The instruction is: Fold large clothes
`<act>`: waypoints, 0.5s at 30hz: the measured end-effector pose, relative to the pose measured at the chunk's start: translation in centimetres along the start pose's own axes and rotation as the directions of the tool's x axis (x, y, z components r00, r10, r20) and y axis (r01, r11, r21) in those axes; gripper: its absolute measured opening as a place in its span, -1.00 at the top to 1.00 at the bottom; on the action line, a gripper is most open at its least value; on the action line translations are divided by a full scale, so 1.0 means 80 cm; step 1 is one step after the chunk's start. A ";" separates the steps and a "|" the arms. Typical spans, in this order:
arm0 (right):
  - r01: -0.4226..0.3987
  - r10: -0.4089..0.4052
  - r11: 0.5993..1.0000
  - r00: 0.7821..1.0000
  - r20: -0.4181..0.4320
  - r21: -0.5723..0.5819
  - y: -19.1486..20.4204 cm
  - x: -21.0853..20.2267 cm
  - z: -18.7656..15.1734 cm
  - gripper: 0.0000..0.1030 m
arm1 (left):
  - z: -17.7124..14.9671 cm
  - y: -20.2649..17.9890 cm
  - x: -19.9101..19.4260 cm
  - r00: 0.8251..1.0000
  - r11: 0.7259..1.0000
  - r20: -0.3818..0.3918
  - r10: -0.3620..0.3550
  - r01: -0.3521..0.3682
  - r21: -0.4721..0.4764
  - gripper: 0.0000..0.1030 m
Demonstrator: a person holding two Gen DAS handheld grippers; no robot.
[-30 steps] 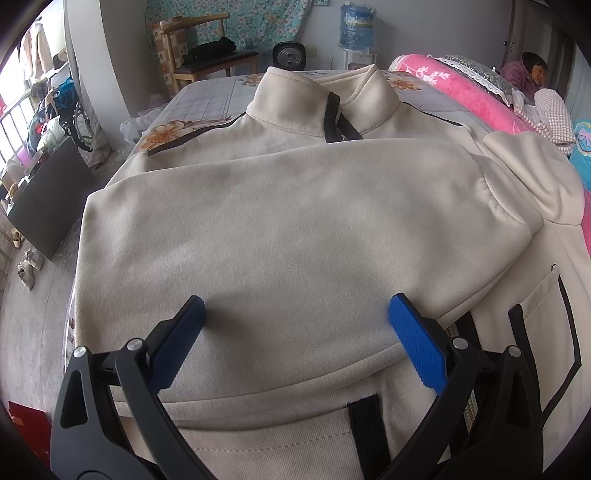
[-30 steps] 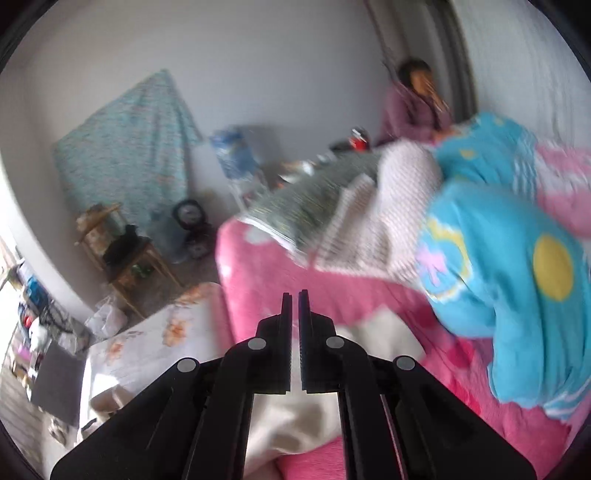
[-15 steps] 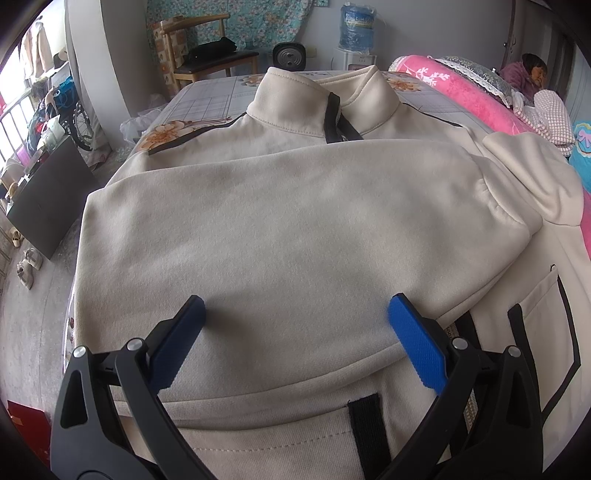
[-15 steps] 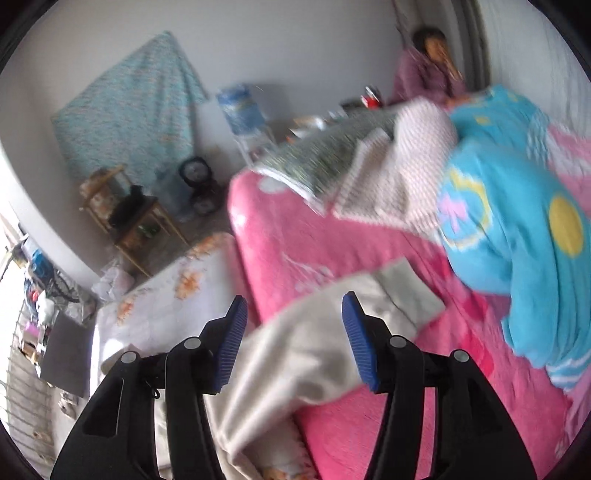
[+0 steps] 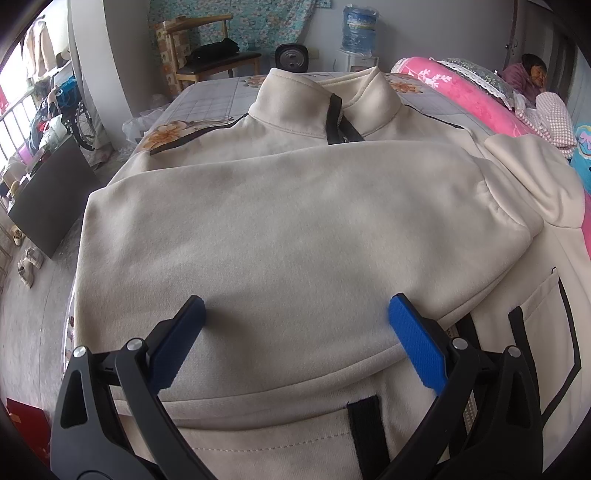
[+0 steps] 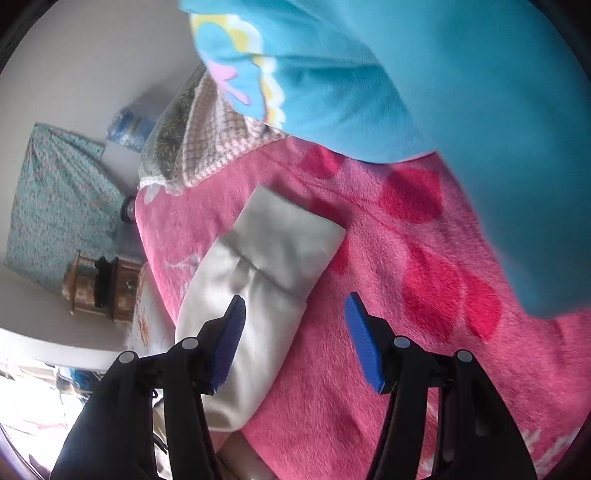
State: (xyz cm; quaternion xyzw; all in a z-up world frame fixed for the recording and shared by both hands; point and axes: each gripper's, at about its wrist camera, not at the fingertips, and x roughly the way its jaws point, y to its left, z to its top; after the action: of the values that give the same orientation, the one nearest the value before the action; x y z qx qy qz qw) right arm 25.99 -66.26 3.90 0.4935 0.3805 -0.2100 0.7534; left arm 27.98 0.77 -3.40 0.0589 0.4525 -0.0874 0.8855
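A large cream jacket [image 5: 295, 229] with black trim lies front-up on the bed, collar at the far end. One sleeve is folded across its chest. My left gripper [image 5: 295, 314] is open and empty, hovering just above that folded sleeve. The jacket's other sleeve [image 6: 266, 266] lies stretched out on a pink blanket [image 6: 406, 295], cuff pointing away. My right gripper [image 6: 295, 317] is open and empty, low over this sleeve, its left finger above the fabric and its right finger over the blanket.
A blue quilt [image 6: 424, 74] rises beyond the sleeve, with a checked cloth [image 6: 218, 140] beside it. A person [image 5: 532, 74] sits at the far right. A wooden chair [image 5: 207, 55], fan and water bottle [image 5: 360, 26] stand past the bed.
My right gripper opened from shut and tilted down and closer over the outstretched sleeve on the pink blanket. My left gripper and the jacket have not moved.
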 end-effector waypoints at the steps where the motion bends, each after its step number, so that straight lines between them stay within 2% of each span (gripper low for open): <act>1: 0.010 -0.010 1.000 1.000 0.013 -0.006 0.001 0.003 0.002 -0.07 | 0.000 0.000 0.000 1.000 1.000 0.000 0.000 0.000 0.000 -0.88; 5: 0.042 -0.041 0.999 0.998 0.040 -0.013 0.009 0.018 0.006 0.11 | 0.000 0.000 0.000 1.000 1.000 0.000 0.000 0.000 -0.001 -0.88; 8: 0.055 -0.055 0.998 0.998 0.018 -0.017 0.014 0.031 0.009 0.31 | 0.000 0.000 0.000 1.000 1.000 0.000 0.001 -0.001 -0.001 -0.88; 11: 0.076 -0.076 0.997 0.997 0.003 -0.007 0.014 0.042 0.008 0.54 | 0.000 0.000 0.000 1.000 1.000 0.000 0.001 -0.001 -0.001 -0.88; 13: 0.086 -0.085 0.996 0.996 0.014 -0.005 0.013 0.041 0.007 0.78 | 0.000 0.000 0.001 1.000 1.000 0.000 0.001 -0.001 -0.001 -0.88; 15: 0.080 -0.079 0.997 0.996 0.032 -0.020 0.015 0.034 0.007 0.87 | 0.000 0.000 0.001 1.000 1.000 0.001 0.001 -0.001 -0.001 -0.88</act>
State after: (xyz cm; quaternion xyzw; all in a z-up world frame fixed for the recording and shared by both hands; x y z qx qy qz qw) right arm 28.71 -66.09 2.64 0.4664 0.3901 -0.2435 0.7557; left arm 28.00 0.76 -3.43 0.0587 0.4523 -0.0868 0.8857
